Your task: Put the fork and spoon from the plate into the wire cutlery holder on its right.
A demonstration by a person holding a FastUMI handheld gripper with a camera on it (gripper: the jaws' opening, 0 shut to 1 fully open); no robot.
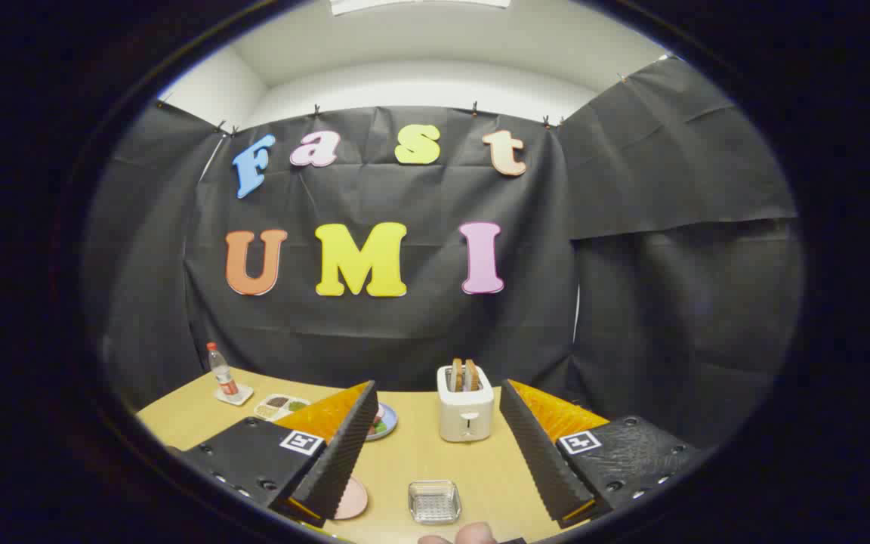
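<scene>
Bright overhead ceiling light, sharp centre, heavy fisheye bending at edges.

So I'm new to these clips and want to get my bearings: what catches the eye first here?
The white toaster with two slices standing up in it stands out, beyond the open tool on the tan table. A small clear glass dish sits between the fingers, closer in. Far off beyond the left finger, a red-capped bottle stands on a coaster near the black wall.
</scene>
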